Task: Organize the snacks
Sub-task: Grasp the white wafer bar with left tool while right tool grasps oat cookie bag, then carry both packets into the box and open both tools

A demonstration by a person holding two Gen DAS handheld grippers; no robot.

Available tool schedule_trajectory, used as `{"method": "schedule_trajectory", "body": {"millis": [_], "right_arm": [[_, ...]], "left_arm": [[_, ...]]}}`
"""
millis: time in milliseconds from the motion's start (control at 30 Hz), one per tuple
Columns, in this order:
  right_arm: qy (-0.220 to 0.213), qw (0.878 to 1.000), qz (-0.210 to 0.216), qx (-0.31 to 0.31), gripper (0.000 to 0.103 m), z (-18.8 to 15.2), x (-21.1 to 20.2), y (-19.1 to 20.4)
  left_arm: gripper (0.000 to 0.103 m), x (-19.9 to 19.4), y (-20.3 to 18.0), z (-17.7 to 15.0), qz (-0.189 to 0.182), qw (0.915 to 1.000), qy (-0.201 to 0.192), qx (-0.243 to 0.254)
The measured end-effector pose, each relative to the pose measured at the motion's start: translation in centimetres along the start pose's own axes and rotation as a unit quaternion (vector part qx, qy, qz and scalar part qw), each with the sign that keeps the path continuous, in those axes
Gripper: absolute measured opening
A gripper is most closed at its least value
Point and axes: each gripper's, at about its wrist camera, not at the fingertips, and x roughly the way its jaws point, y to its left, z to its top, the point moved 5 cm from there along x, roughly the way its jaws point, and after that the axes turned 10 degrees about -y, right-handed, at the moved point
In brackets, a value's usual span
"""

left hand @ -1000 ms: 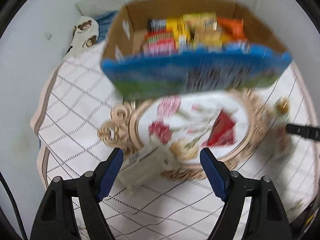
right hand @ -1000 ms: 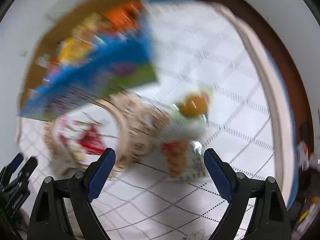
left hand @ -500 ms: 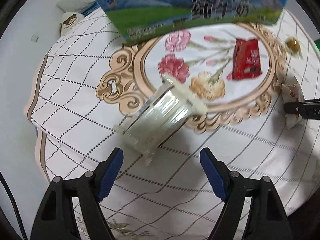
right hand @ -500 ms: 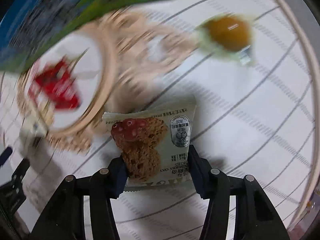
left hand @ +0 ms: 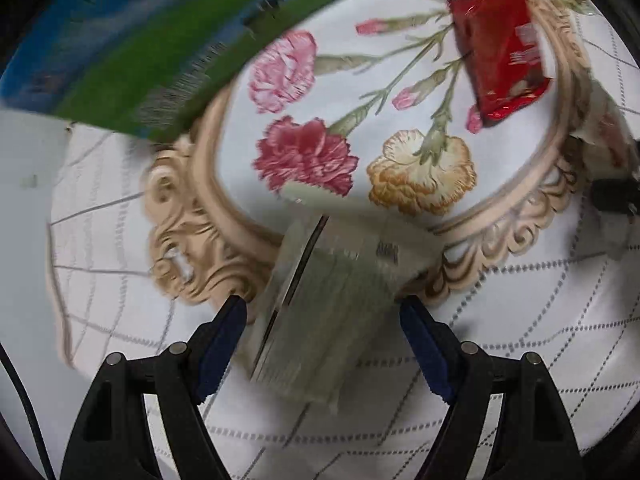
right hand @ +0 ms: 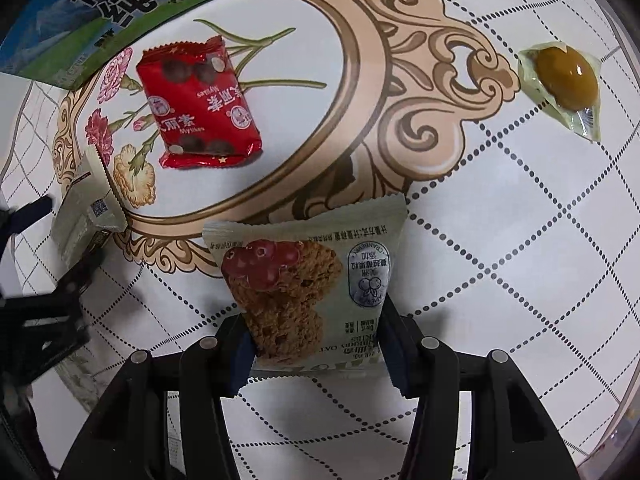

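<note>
My right gripper [right hand: 318, 354] is shut on a pale green cranberry oat cookie packet [right hand: 308, 280], low over the tablecloth. My left gripper [left hand: 322, 340] is open, its fingers on either side of a pale, clear-wrapped snack pack [left hand: 324, 304] that lies on the cloth; the pads do not touch it. That pack also shows in the right wrist view [right hand: 86, 216], with the left gripper beside it. A red chocolate packet [right hand: 198, 106] lies in the floral oval and shows in the left wrist view too [left hand: 500, 48]. A small clear packet with a brown-yellow sweet [right hand: 564, 84] lies at the far right.
The blue and green flap of the snack box [right hand: 100, 12] overhangs the far edge of the cloth, seen blurred in the left wrist view [left hand: 132, 56]. The white tablecloth [right hand: 520, 240] with dotted diamond lines covers the table.
My left gripper has come down and forward so that the clear pack now lies between its open fingers. My right gripper shut on the cookie packet half a second ago and still holds it.
</note>
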Motion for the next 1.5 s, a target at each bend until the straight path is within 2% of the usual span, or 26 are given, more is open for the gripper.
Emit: {"method": "schedule_trajectory", "body": {"millis": [100,167,200,233,267,300,400,467,500,633,800,900,1067,1133,1233,1333,1367,1500], "right_arm": [[0.001,1.000,-0.002,-0.003,0.056,0.3,0.1,0.0],[-0.002,1.000,-0.004,-0.005,0.056,0.4,-0.1,-0.2],[-0.003,1.000,-0.005,-0.007,0.056,1.3,0.5,0.9],[-0.004,1.000,-0.007,-0.007,0.055,1.4,0.3,0.7],[-0.006,1.000,-0.009,-0.006,0.055,1.4,0.2,0.4],[-0.006,1.000,-0.010,-0.005,0.055,1.4,0.0,0.1],[-0.001,1.000,-0.010,0.002,0.055,1.4,0.0,-1.2],[0.005,1.000,-0.005,0.009,0.055,1.5,0.1,-2.1],[0.010,1.000,-0.004,0.012,0.055,1.6,0.1,-2.3],[0.019,1.000,0.006,0.018,0.057,2.3,0.4,-3.8],[0.023,1.000,0.000,0.015,0.062,3.3,0.7,-3.4],[0.022,1.000,-0.007,0.012,0.063,3.3,1.0,-3.4],[0.018,1.000,-0.009,0.020,0.063,2.9,0.9,-3.0],[0.014,1.000,-0.011,0.022,0.061,1.6,1.1,-1.4],[0.001,1.000,-0.019,0.010,0.054,1.3,1.0,-1.1],[-0.006,1.000,-0.012,0.007,0.054,0.8,0.2,-1.0],[-0.006,1.000,-0.003,0.009,0.053,0.6,-0.2,-0.9],[-0.022,0.999,0.032,0.007,0.053,0.8,-3.4,0.3]], "left_arm": [[0.070,0.4,0.7,0.3,-0.046,0.9962,0.005,-0.073],[0.062,0.1,1.3,-0.1,-0.075,0.9868,0.018,-0.143],[0.061,0.2,1.7,-0.9,-0.094,0.9728,0.044,-0.207],[0.060,0.3,1.8,-1.4,-0.112,0.9619,0.056,-0.243],[0.058,0.3,1.7,-2.2,-0.143,0.9427,0.070,-0.293],[0.058,0.4,1.6,-2.9,-0.161,0.9257,0.081,-0.333],[0.058,0.9,1.0,-4.7,-0.191,0.8831,0.090,-0.419],[0.058,1.4,0.4,-5.0,-0.204,0.8752,0.093,-0.428],[0.059,1.7,-0.1,-5.1,-0.208,0.8764,0.096,-0.423],[0.060,2.5,-0.8,-4.9,-0.190,0.8954,0.094,-0.391],[0.060,2.0,-2.2,-4.6,-0.167,0.9044,0.090,-0.382],[0.060,0.2,-3.6,-2.5,-0.153,0.9112,0.087,-0.372],[0.058,-1.3,-3.8,-0.1,-0.110,0.9340,0.050,-0.336],[0.058,-1.8,-4.1,0.4,-0.112,0.9343,0.044,-0.336],[0.058,-2.9,-4.3,1.3,-0.109,0.9366,0.034,-0.331],[0.057,-5.2,-4.2,2.4,-0.112,0.9408,0.017,-0.319],[0.054,-6.1,-3.9,3.3,-0.115,0.9425,0.009,-0.314],[0.053,-10.1,-3.9,6.0,-0.132,0.9448,-0.029,-0.298]]}}
